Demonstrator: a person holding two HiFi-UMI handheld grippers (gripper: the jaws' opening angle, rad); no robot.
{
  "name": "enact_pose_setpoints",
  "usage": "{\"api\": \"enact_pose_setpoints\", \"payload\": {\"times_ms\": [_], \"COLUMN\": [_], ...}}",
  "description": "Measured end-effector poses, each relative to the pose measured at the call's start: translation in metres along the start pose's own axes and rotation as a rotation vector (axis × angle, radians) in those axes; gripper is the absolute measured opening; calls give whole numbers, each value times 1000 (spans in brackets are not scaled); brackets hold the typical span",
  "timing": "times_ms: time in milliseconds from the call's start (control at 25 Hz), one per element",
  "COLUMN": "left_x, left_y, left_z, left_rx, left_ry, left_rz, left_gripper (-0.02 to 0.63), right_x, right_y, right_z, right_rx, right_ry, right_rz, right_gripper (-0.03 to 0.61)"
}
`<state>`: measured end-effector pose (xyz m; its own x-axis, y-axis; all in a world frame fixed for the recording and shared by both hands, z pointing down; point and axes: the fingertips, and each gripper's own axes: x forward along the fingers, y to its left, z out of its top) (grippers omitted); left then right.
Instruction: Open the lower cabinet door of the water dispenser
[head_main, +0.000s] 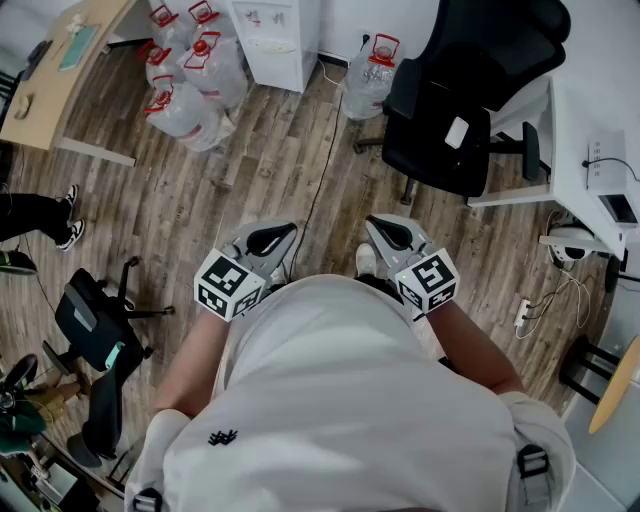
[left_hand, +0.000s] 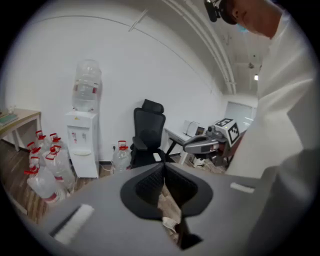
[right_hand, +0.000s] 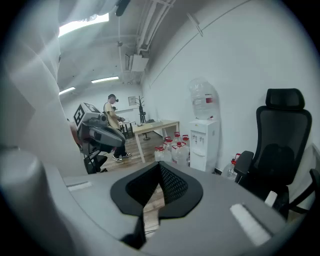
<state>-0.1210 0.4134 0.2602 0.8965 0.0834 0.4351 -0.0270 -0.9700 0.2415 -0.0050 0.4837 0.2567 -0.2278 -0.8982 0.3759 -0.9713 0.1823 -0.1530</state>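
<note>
The left claw (head_main: 272, 238) was closed on nothing; the right claw (head_main: 392, 232) was closed and empty too; the water dispenser (left_hand: 81, 142) stood well ahead, left of the left claw's tips and right of the right claw's; its lower door (left_hand: 84, 166) was untouched; water jugs (left_hand: 47, 170) sat beside it.

We log the floor (head_main: 290, 170) as wood planks, matt, with the grain showing. The water bottles (head_main: 190, 105) are clear glossy plastic with red plastic caps. The water dispenser (left_hand: 82, 142) has a smooth white casing, plastic by the look, with a slight sheen. The office chair (head_main: 470, 90) is matt black; we cannot tell cloth from mesh. The left gripper (left_hand: 163, 167) and right gripper (right_hand: 160, 167) have smooth matt grey plastic shells. Their pads (right_hand: 172, 185) are black with a raised lattice texture. The shirt (head_main: 340, 400) is white cloth, softly creased. The counter (head_main: 60, 80) has a smooth pale wood top.
</note>
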Motion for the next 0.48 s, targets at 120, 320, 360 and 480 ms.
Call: {"api": "enact_pose_setpoints", "payload": {"times_ms": [120,320,360,480], "left_x": [33,83,88,96], "left_y": [-29,-69,-74,-81], "left_z": [17,29,33,39], "left_rx": [-45,-49,-58,-85], "left_ry": [-43,-24,-27,-37], "left_rz": [35,84,99,143], "left_gripper": [60,60,60,60], "right_x": [-30,-58,-60,-57], "right_y": [-27,-76,-82,-91], "right_z": [0,-18,-20,-25], "right_rx": [-28,-23,-21,-18], "right_ry": [9,26,29,40], "right_rz": [34,93,110,170], "right_gripper": [1,0,0,0]}}
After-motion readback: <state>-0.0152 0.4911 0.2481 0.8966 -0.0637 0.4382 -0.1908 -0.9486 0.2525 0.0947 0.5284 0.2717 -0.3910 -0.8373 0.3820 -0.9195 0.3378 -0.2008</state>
